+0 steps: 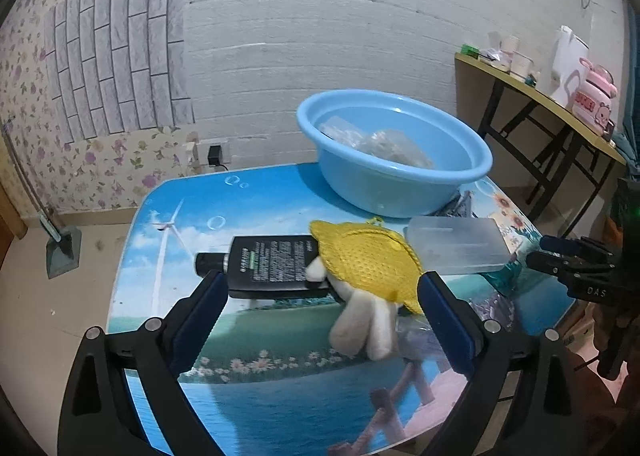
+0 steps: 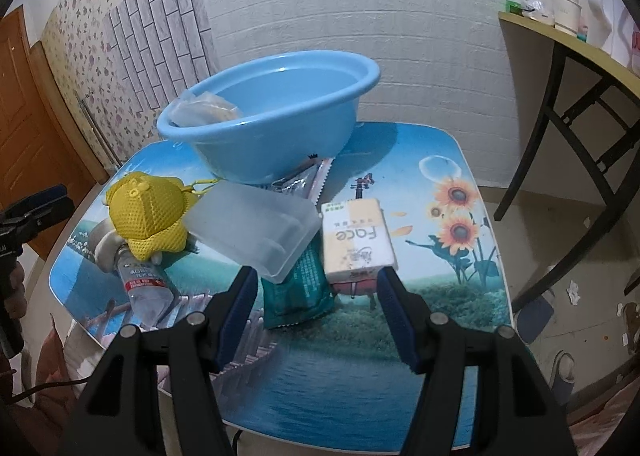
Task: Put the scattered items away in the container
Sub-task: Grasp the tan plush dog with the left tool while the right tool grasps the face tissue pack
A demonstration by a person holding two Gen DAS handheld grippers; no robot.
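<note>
A light blue basin [image 1: 394, 160] stands at the table's far side with clear packets inside; it also shows in the right wrist view [image 2: 276, 112]. My left gripper [image 1: 320, 292] is open around a black tube [image 1: 272, 266] and a plush toy in a yellow mesh hat [image 1: 370, 260]. My right gripper [image 2: 316, 288] is open just before a green packet [image 2: 298, 288] and a "Face" tissue pack [image 2: 356, 240]. A clear plastic box [image 2: 252, 228] lies between them, beside a small bottle with a red label [image 2: 146, 282].
The items lie on a small table with a printed landscape top [image 2: 440, 264]. A foil packet [image 2: 304, 180] lies under the basin's edge. A folding table [image 1: 560, 112] with cups and a pink toy stands to the right. A dustpan [image 1: 62, 248] sits on the floor at left.
</note>
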